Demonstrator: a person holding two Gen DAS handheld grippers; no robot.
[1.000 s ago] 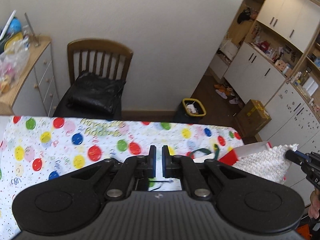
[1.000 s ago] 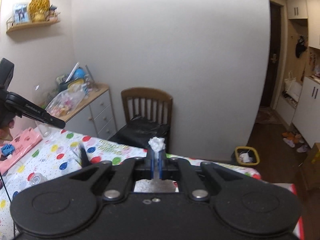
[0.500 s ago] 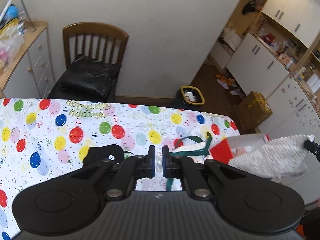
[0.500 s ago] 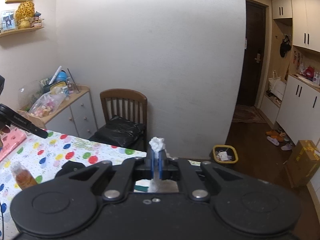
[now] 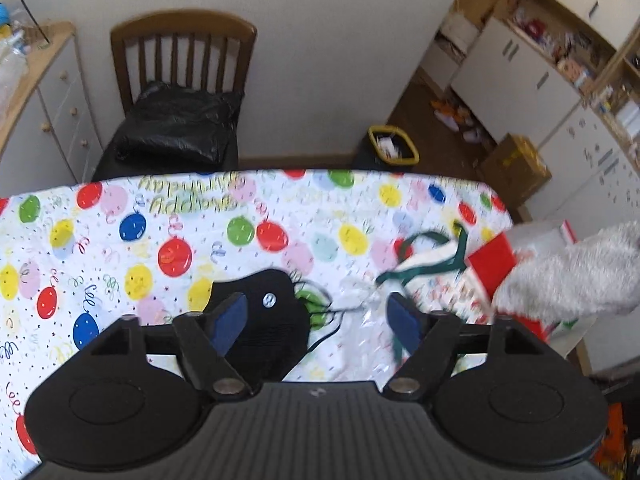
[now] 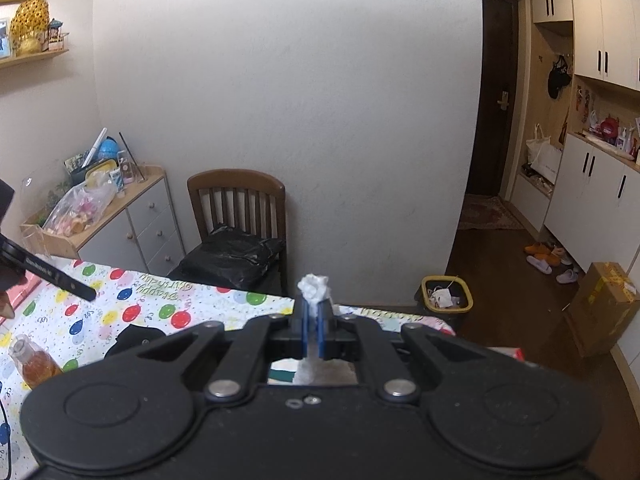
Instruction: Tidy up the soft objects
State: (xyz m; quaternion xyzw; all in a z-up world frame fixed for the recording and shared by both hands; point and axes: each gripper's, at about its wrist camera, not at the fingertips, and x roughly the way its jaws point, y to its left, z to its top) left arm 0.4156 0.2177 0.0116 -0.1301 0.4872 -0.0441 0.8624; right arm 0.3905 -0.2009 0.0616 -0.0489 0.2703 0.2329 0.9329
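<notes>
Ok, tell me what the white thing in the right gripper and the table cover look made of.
White cloth: fluffy, looped pile, probably terry or chenille fabric; it bunches between the pads. Table cover: thin printed plastic sheet, judging by its slight sheen and wrinkles.

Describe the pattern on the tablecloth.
The tablecloth is white with multicoloured balloons, streamers and gold lettering; it shows best in the left wrist view.

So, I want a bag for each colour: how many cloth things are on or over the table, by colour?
Black: 1, the pouch
White, fluffy: 1, the fluffy cloth
White with green straps: 1, the strapped cloth
Total: 3
</notes>
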